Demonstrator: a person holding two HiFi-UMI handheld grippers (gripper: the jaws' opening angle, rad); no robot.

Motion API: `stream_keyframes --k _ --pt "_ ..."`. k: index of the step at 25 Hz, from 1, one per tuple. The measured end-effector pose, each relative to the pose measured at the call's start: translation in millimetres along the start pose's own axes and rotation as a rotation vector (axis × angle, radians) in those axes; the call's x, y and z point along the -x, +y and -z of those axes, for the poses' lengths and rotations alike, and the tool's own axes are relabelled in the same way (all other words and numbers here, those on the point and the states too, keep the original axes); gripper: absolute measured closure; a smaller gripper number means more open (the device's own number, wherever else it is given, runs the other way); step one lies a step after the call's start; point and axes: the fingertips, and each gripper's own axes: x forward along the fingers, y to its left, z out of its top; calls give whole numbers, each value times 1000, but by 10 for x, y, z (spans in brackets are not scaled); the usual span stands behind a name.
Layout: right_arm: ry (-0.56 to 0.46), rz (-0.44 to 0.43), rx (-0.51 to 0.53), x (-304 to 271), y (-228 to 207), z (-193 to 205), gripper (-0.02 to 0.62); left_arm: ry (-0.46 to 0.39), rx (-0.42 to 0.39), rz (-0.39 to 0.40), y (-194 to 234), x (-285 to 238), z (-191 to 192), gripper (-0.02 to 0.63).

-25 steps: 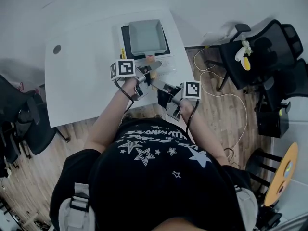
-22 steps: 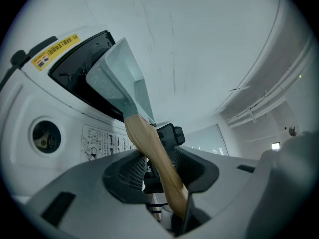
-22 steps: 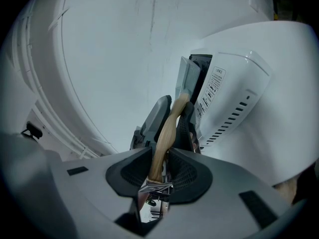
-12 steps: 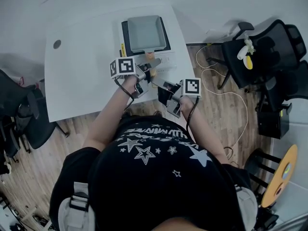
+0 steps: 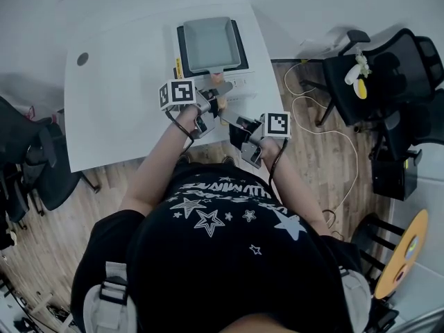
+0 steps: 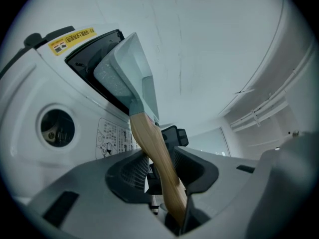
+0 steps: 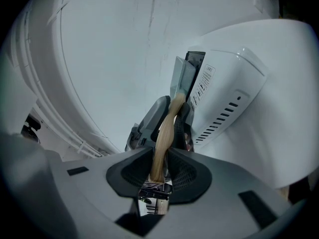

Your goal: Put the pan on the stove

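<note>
The rectangular pan sat on the portable stove on the table. Its long axis ran away from the person, and its wooden handle pointed back toward them. The left hand-held gripper, whose jaws had just been closing, and the right hand-held gripper both clamped that handle. Only the left gripper view showed the stove's round knob, and only the right gripper view its side vents.

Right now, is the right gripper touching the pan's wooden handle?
Touching. In the right gripper view, both pads of the right gripper press the wooden handle, with no gap on either side.
</note>
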Motion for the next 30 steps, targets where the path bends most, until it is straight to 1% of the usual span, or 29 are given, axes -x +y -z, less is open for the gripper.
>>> stream_keyframes --k 3,10,13,16,18,22,28,30 --pt "-9 -10 -4 2 -27 -1 497 0 10 5 15 2 0 457" --pt "-60 -32 -90 9 -71 -23 497 2 19 16 13 4 -5 458" --pt "-73 -23 -103 12 -99 -34 497 -1 26 33 -12 5 -3 457" --pt "-97 -3 -113 25 -130 -61 494 9 35 34 -20 3 7 457" --pt "-125 9 -122 43 -152 -97 485 16 39 30 -24 1 17 456" --pt "-168 10 -141 88 -175 -153 445 21 45 24 -28 -12 20 451" --pt "-164 11 -128 68 -175 -118 407 42 43 34 -43 -13 38 426" --pt "-162 10 -131 58 -162 -104 399 48 45 32 -56 -15 49 407"
